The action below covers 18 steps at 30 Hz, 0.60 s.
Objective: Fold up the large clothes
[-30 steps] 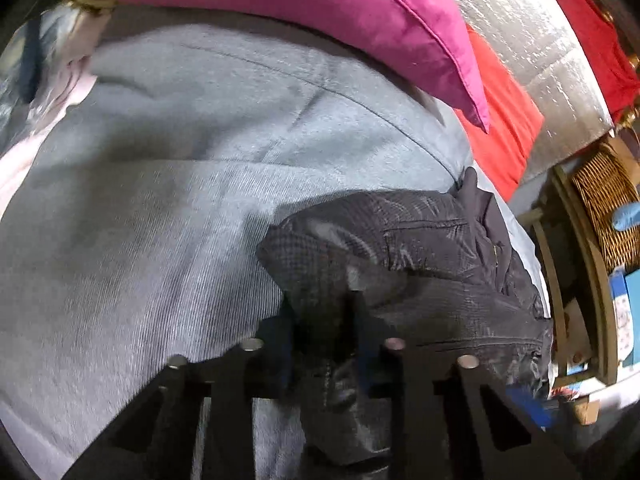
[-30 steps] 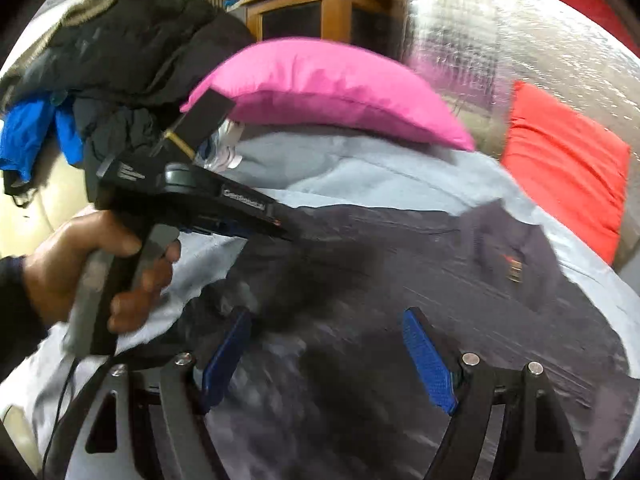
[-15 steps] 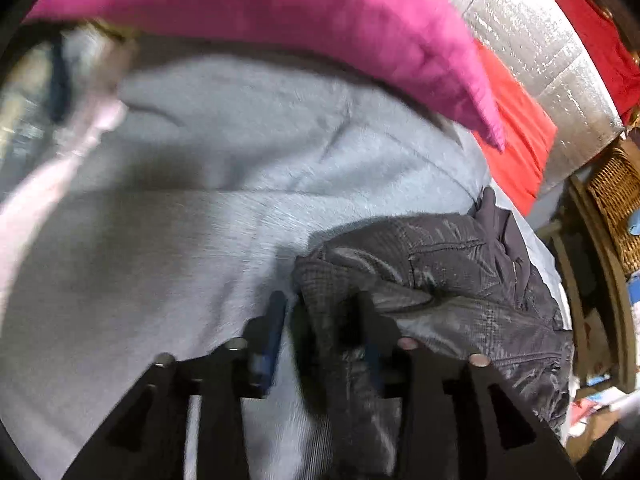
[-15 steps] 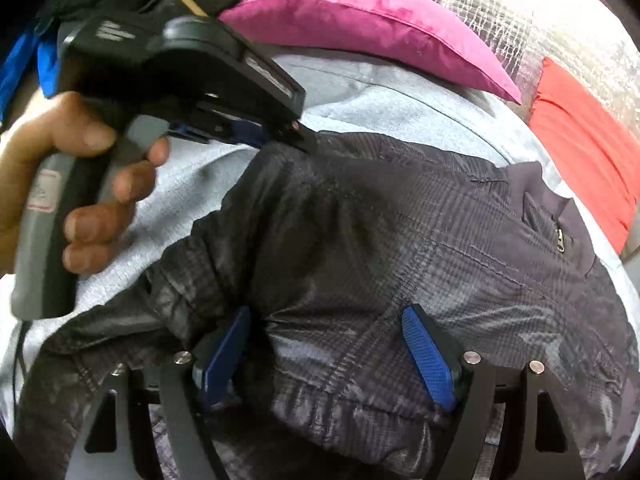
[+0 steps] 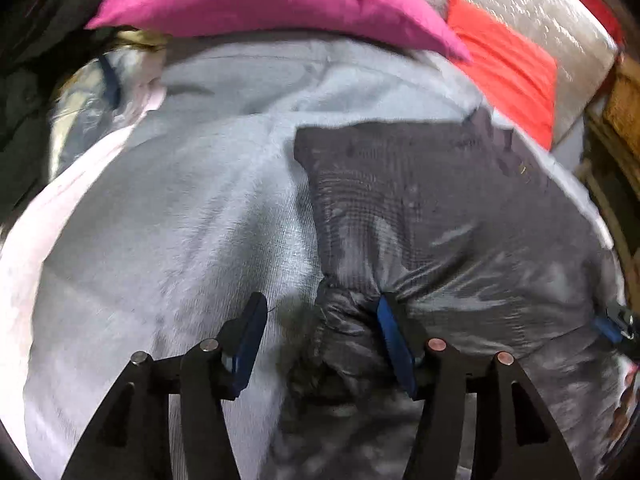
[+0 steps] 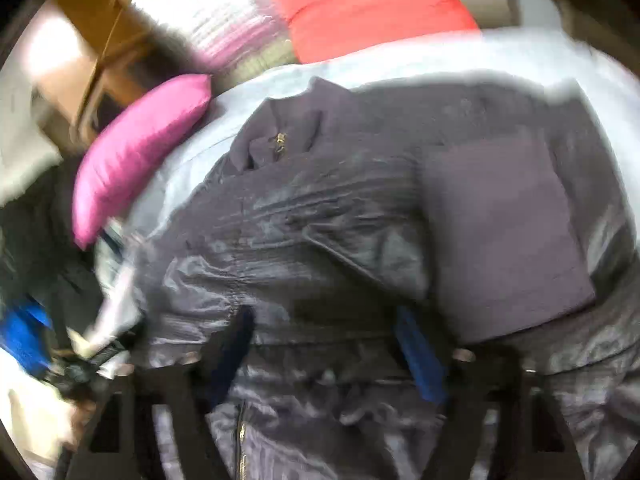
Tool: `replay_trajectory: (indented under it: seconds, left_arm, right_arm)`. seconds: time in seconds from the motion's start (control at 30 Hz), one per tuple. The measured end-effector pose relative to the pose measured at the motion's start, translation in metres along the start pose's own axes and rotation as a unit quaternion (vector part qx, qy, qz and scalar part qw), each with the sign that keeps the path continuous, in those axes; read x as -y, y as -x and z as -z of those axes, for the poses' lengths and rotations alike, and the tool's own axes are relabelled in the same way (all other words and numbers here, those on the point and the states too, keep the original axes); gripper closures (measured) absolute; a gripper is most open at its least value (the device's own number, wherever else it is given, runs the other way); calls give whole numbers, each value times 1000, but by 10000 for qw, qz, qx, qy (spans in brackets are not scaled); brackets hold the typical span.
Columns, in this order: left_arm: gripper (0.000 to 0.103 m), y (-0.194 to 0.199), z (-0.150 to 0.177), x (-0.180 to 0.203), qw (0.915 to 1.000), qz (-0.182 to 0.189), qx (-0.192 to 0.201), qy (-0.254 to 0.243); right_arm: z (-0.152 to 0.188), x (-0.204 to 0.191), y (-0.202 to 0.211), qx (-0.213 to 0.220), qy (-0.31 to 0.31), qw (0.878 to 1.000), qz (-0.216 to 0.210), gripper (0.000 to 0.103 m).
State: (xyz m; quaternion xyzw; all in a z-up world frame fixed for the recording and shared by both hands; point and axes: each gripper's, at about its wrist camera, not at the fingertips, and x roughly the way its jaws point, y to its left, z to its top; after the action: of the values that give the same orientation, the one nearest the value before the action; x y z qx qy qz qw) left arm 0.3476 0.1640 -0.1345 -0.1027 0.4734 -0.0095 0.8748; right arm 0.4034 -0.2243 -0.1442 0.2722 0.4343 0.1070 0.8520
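A dark shiny checked jacket [image 5: 432, 208] lies spread on a grey bed cover [image 5: 180, 208]. My left gripper [image 5: 320, 332] is open, its blue pads [image 5: 248, 340] straddling the jacket's left edge, the fabric bunched between them. In the right wrist view the jacket [image 6: 340, 220] fills the middle, with a sleeve folded over its right side [image 6: 504, 232] and a brass zip pull at the collar [image 6: 280, 142]. My right gripper [image 6: 328, 344] is open over the jacket's lower part; this view is blurred. The right gripper's tip also shows at the left wrist view's right edge [image 5: 612, 326].
A magenta pillow [image 5: 280, 0] lies at the head of the bed, and a red cushion [image 5: 508, 68] against a silvery quilted backrest [image 5: 540, 8]. Pale and blue clothes [image 6: 24, 336] pile up at the left. Wooden furniture [image 5: 624, 112] stands on the right.
The left gripper has opened and let go of the jacket's edge. The jacket now lies spread out flatter. The right wrist view has swung right and blurred; the left hand has left it.
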Motion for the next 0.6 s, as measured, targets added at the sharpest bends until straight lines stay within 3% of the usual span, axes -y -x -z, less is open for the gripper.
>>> replay_trajectory:
  seconds: [0.07,0.17,0.27,0.33,0.4,0.5,0.6]
  left_arm:
    - [44,32,5,0,9997,23,226,-73]
    - [30,84,34,-7,9986,50,508,-126]
    - [25,129,77,-18,9971,3,724,-249]
    - [16,156,117,-34,9963,-132,808,-244]
    - [16,173,155,-50,9961,-250,838,-100]
    - [15,182,214,-76,9971,-268,553,439]
    - [15,179,253,-85,9959,-31,197,886]
  right_arm:
    - [0,-7,39,401,39,9989,-221,29]
    - [18,-4,90,805,-49,9960,-383,26]
    - [59,15,137,886,38,9952,-425,25]
    - [102,36,174,894,245,9955,-198,20]
    - [144,61,203,869,293,9957,111,16]
    - [198,107,232,735,-113,9967,314,15]
    - [239,146,243,617,-717,9952,233,15]
